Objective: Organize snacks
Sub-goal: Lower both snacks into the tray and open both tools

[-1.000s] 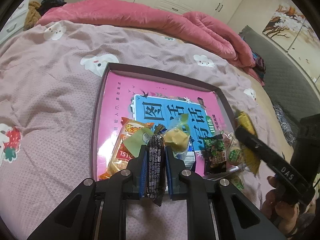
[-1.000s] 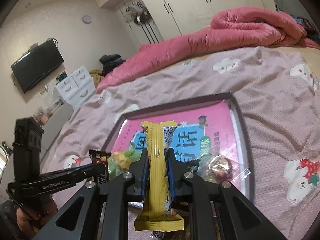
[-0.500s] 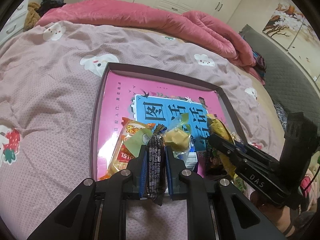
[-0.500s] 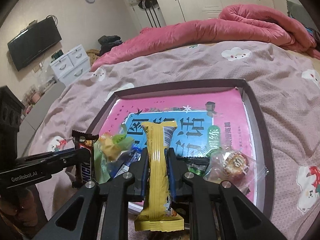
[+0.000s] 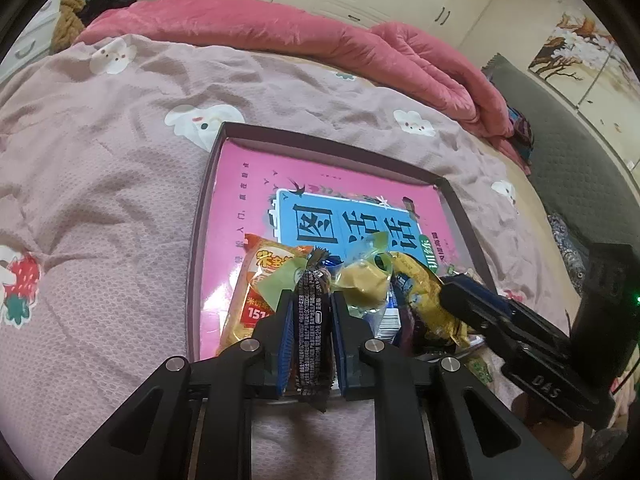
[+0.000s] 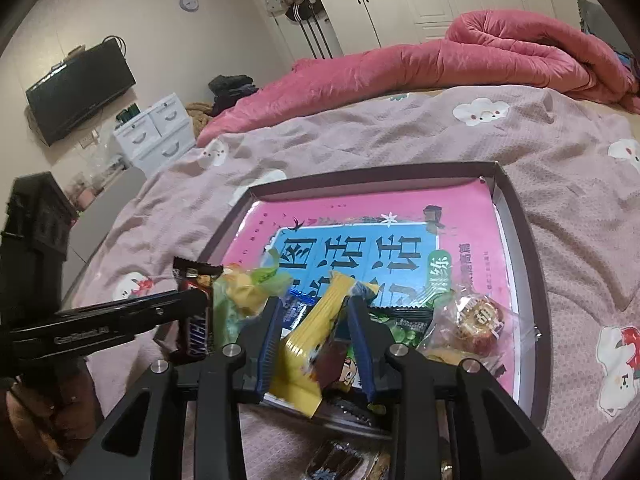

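Note:
A dark-rimmed tray (image 5: 208, 168) with a pink and blue printed bottom lies on the bed; it shows in the right wrist view too (image 6: 524, 232). My left gripper (image 5: 312, 300) is shut on a black Snickers bar (image 5: 312, 332), held over the tray's near edge, also seen in the right wrist view (image 6: 196, 320). My right gripper (image 6: 312, 312) is open; a yellow snack bar (image 6: 308, 344) lies tilted and loose between its spread fingers, over the pile of snacks. In the left wrist view the right gripper (image 5: 460, 300) sits by the yellow bar (image 5: 424, 296).
Several snacks lie at the tray's near end: an orange packet (image 5: 260, 288), a yellow-green candy (image 5: 364, 280), a green packet (image 6: 404, 324), a round wrapped cake (image 6: 476, 320). More wrappers (image 6: 340, 460) lie on the sheet below. A pink duvet (image 5: 320, 44) is bunched at the far side.
My right gripper has moved down over the tray's near end and opened; the yellow bar has tipped over between its fingers. My left gripper keeps its hold on the Snickers bar.

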The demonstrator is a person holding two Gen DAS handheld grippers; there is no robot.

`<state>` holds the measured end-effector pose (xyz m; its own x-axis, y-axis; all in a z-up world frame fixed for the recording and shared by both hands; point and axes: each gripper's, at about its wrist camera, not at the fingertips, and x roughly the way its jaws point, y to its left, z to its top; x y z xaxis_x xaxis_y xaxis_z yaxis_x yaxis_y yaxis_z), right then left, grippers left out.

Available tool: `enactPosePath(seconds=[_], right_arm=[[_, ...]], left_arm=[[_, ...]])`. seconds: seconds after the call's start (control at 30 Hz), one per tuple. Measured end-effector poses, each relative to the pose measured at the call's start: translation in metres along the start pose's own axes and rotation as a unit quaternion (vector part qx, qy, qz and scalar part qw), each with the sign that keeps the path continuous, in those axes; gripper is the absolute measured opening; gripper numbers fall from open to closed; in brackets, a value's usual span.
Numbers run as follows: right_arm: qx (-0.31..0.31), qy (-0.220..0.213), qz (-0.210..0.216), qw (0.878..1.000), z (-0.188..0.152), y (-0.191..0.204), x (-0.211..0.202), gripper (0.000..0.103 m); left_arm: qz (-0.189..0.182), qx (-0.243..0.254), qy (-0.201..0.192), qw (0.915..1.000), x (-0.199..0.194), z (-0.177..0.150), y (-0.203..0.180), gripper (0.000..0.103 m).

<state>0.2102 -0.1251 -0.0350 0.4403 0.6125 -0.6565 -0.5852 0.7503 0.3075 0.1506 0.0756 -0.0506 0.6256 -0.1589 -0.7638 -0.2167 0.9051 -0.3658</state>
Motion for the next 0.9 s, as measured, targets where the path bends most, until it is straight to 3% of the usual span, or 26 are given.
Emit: enactPosePath(seconds=[0.27,0.43,0.57,0.9], right_arm=[[0.014,-0.016,0.009,1.0,-0.001,-0.003,-0.022,0.035],[0.015,-0.021,0.009,1.0,-0.003,-0.002,-0.03,0.035],[0.014,-0.026,0.006,1.0,-0.004,-0.002,-0.037,0.035],[0.03,-0.045,0.007,0.999,-0.007,-0.002,-0.058,0.048]], left_arm=[[0.003,-0.011,-0.006,0.9999,-0.002,0.003,0.009,0.036],[0.005,-0.013,-0.011,0.9998,-0.005,0.004,0.011,0.04],[0.006,-0.012,-0.02,0.9997,-0.011,0.005,0.01,0.052],[0.015,-0.007,-0.043,0.9989,-0.031,0.006,0.007,0.061]])
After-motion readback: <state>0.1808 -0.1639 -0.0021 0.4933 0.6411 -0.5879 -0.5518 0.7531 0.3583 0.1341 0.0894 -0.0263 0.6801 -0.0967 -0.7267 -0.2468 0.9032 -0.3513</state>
